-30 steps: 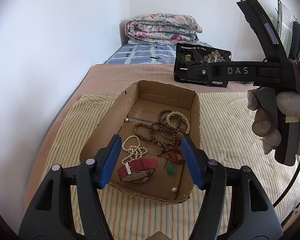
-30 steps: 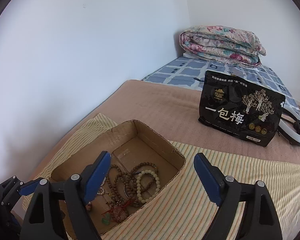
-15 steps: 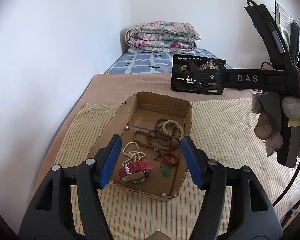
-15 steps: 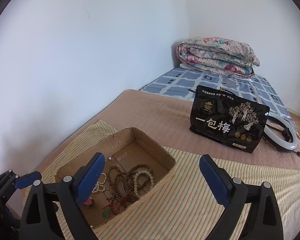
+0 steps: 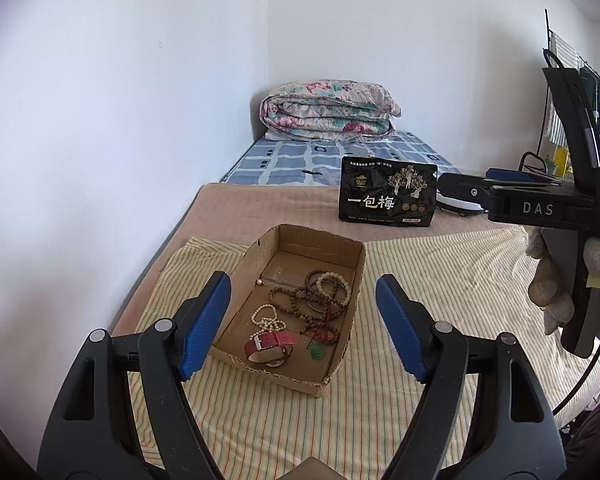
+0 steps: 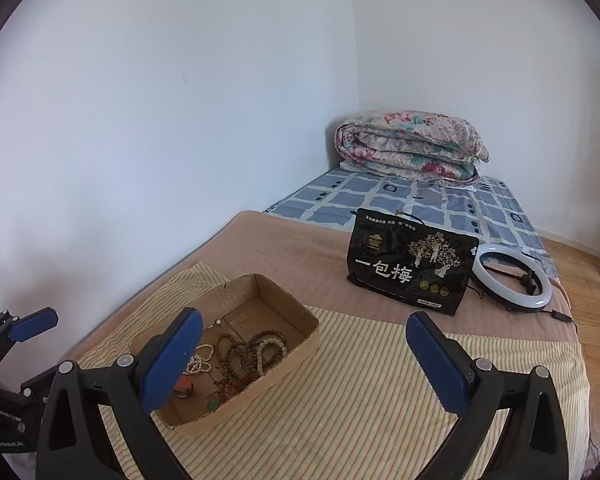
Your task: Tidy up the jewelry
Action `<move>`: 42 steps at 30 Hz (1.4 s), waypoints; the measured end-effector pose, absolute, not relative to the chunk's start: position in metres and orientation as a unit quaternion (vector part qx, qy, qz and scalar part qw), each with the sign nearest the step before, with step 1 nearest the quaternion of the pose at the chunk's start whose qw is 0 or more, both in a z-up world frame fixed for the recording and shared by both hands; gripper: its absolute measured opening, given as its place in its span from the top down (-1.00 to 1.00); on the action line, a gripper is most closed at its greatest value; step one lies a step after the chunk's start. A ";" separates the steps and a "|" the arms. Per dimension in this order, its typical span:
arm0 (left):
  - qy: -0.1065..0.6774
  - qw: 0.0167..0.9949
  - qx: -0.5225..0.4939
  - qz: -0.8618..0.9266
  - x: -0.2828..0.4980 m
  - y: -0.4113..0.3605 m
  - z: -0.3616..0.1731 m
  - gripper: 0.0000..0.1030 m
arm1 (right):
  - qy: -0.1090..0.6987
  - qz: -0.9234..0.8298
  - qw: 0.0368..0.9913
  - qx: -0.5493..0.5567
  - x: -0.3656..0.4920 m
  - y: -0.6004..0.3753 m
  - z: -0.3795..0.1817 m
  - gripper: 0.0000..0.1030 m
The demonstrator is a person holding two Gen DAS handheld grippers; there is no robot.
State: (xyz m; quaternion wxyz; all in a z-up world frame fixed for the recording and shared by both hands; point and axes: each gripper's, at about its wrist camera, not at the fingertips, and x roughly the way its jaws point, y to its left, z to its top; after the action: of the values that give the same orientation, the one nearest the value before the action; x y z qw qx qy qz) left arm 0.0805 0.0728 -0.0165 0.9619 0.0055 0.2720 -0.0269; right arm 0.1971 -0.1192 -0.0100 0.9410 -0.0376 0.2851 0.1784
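A shallow cardboard box [image 5: 350,276] [image 6: 300,342] sits on a striped cloth on the bed. It holds a red-strap watch [image 5: 270,345], a white pearl string [image 5: 266,320], brown bead strings [image 5: 300,300] [image 6: 232,350], a pale bead bracelet [image 5: 334,280] [image 6: 270,346] and a green pendant [image 5: 317,353]. My left gripper [image 5: 302,328] is open and empty, raised above the box's near end. My right gripper [image 6: 304,360] is open and empty, raised to the right of the box; it also shows in the left wrist view [image 5: 540,204].
A black printed bag [image 5: 388,196] [image 6: 410,266] stands behind the box on the brown blanket. A white ring light [image 6: 512,276] lies beside it. A folded floral quilt [image 5: 328,110] [image 6: 412,146] lies at the far corner. The wall runs along the left.
Both grippers have pulled back and up from the box, which now looks smaller and farther. Both stay open and empty. The jewelry has not moved.
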 end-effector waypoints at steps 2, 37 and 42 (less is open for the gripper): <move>0.266 0.964 0.013 -0.022 0.072 0.070 -0.010 -0.51 | 0.280 0.174 0.943 -0.037 0.184 -0.125 -0.005 -0.99; 0.253 0.967 0.006 0.034 -0.005 0.067 0.006 -0.75 | 0.267 0.078 0.961 0.010 0.070 -0.197 -0.041 -0.99; 0.239 0.970 0.004 0.037 -0.014 0.064 0.010 -0.93 | 0.252 0.077 0.965 -0.007 0.062 -0.198 -0.029 -0.99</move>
State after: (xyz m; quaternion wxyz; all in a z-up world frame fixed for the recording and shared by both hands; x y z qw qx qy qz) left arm -0.0137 0.0638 0.0105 0.9703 0.0039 0.2391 0.0370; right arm 0.0619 -0.1977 -0.0292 0.9645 -0.0067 0.2525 0.0768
